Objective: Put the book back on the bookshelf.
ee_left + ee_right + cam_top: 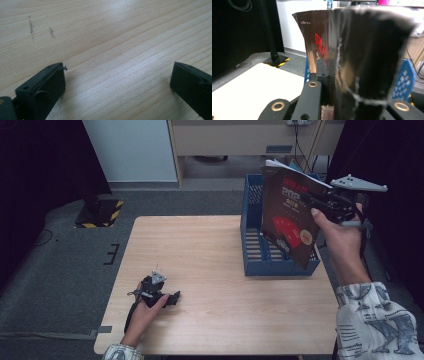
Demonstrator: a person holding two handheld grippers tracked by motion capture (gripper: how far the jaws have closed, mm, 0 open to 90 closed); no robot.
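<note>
A dark brown book point(285, 215) with red print hangs upright above the blue slotted basket point(254, 266) at the table's right. My right gripper point(314, 200) is shut on the book's edge, held up by the right hand. In the right gripper view the book's glossy cover point(362, 62) stands close between the black jaws. My left gripper point(172, 298) rests low on the wooden table point(200, 255) near the front left. Its jaws stand wide apart in the left gripper view, with bare wood point(117, 72) between them.
The basket stands at the table's right edge with its far wall point(250, 195) upright. A black stand with a yellow-striped base point(100, 212) sits on the floor beyond the table's left corner. A cabinet point(240, 140) lines the back wall.
</note>
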